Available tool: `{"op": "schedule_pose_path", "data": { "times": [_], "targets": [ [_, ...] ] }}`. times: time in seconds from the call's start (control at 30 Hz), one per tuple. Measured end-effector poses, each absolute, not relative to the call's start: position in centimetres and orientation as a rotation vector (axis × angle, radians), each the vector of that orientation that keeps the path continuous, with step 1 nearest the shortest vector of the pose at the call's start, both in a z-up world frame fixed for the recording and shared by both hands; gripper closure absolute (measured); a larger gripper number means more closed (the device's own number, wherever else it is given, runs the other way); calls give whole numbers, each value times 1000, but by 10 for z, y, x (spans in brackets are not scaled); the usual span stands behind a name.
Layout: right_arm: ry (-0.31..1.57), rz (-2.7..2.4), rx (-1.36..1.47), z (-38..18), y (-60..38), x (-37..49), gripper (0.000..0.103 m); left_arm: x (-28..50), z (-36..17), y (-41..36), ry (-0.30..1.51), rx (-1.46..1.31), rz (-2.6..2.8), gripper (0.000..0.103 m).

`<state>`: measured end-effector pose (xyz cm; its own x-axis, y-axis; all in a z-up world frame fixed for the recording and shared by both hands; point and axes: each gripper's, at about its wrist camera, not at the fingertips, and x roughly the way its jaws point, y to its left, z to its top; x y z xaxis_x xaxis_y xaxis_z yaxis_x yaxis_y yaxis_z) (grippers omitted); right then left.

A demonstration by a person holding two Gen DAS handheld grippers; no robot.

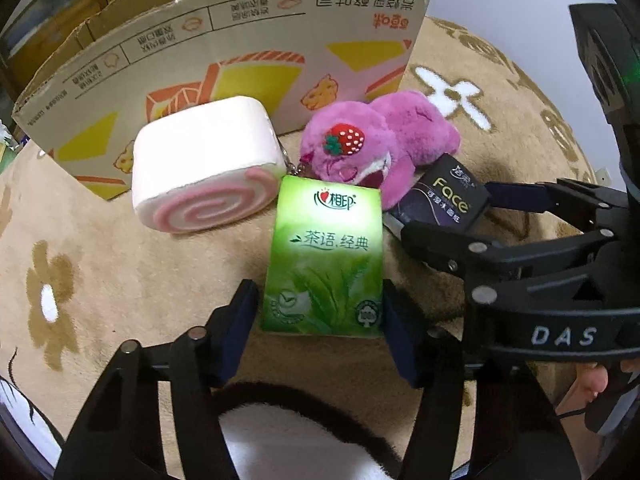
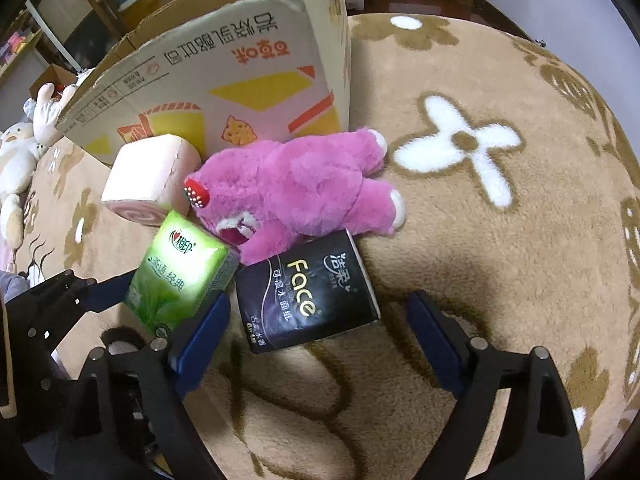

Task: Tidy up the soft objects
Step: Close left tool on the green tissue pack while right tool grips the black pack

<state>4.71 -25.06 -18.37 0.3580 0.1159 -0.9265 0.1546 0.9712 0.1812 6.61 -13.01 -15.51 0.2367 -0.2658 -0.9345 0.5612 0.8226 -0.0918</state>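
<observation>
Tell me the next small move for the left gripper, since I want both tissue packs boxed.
Probably close the left gripper on the green tissue pack: its jaws flank the pack's near end, seemingly without squeezing it yet. The right gripper hangs open around the black tissue pack, and the cardboard box stands behind.

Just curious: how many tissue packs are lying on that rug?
2. The green pack sits between the left gripper's fingers; the black pack lies beside it, before the right gripper. The box may hide more.
</observation>
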Motion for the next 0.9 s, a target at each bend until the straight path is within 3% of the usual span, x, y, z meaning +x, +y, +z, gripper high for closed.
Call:
{"op": "schedule_pose_path", "data": {
  "times": [0.2, 0.63, 0.77, 0.9],
  "targets": [
    [1218, -32, 258, -188, -254, 49, 19, 65, -154, -131, 1202, 289, -581, 49],
    [1237, -33, 185, -191, -248, 54, 20, 66, -156, -128, 1217, 280, -566, 49],
    [1239, -42, 152, -191, -244, 55, 28, 66, -157, -133, 1219, 285, -557, 49],
    [1234, -46, 141, -193, -243, 55, 29, 68, -159, -131, 1225, 262, -548, 49]
  ]
}}
